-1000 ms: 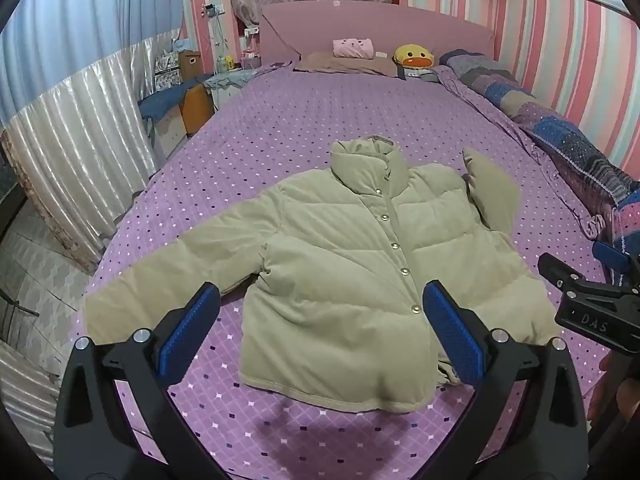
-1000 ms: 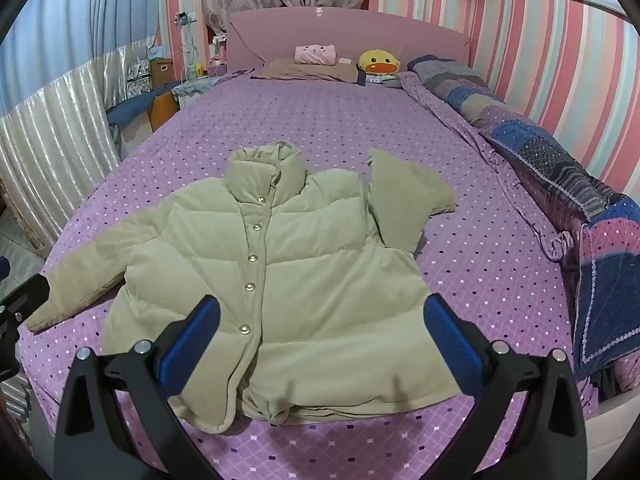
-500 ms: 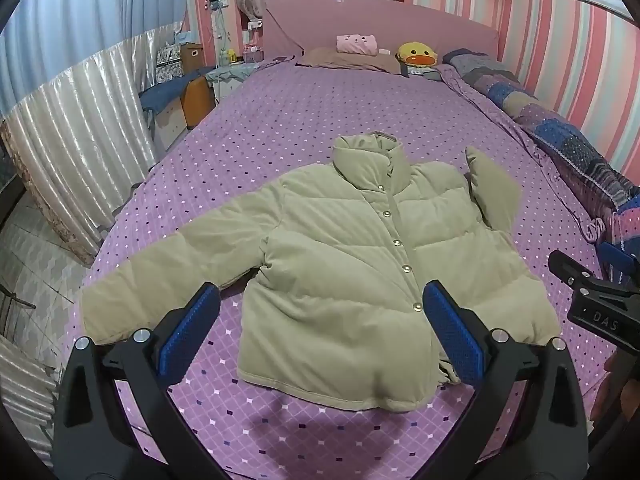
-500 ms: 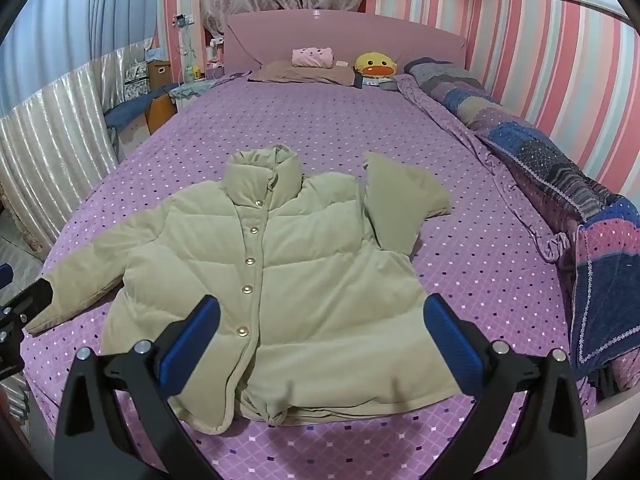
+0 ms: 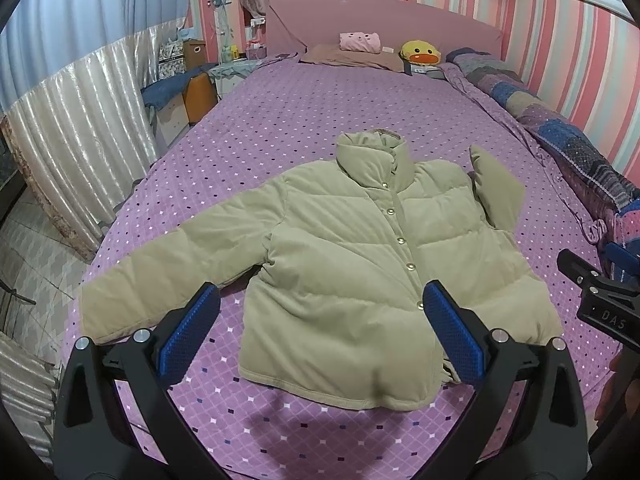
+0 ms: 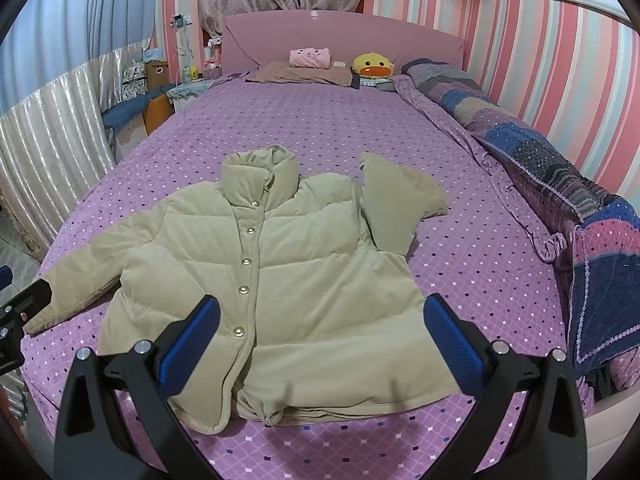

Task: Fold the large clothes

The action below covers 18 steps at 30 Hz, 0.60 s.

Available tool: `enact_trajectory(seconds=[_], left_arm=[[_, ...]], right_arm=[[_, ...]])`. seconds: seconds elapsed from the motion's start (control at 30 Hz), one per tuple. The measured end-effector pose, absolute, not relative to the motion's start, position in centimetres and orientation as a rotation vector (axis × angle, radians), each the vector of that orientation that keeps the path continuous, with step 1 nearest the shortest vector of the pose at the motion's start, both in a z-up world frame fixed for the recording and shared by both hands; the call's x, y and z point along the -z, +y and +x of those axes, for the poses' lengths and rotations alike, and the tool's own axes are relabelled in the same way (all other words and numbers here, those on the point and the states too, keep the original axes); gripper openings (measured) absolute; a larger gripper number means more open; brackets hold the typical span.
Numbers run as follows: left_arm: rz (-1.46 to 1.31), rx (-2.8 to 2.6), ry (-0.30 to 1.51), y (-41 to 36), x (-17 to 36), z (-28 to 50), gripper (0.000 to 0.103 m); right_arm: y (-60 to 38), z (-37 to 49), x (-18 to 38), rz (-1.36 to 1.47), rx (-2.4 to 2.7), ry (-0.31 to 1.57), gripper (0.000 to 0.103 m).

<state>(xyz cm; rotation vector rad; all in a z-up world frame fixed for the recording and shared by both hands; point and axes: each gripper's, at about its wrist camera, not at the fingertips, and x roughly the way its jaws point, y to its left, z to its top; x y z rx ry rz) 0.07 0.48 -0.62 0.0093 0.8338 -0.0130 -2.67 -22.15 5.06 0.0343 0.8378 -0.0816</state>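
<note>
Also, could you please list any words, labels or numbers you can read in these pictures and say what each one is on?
"DAS": white letters on the black body of the right gripper, seen at the edge of the left wrist view.
No other text is readable; the jacket shows no label.

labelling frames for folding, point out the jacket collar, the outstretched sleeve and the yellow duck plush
jacket collar (image 5: 370, 156), left wrist view, front of the stand-up collar
outstretched sleeve (image 5: 160, 268), left wrist view, mid-length
yellow duck plush (image 6: 373, 65), right wrist view, its face
</note>
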Motion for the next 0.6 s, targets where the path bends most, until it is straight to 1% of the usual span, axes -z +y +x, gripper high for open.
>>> enact_trajectory(seconds=[0.6], left_arm=[[-0.005,-0.005,0.849,1.11,0.96,0.52,0.100]], right_arm=[[-22.90,-2.43,-5.06,0.037,0.084,0.830,0.101]])
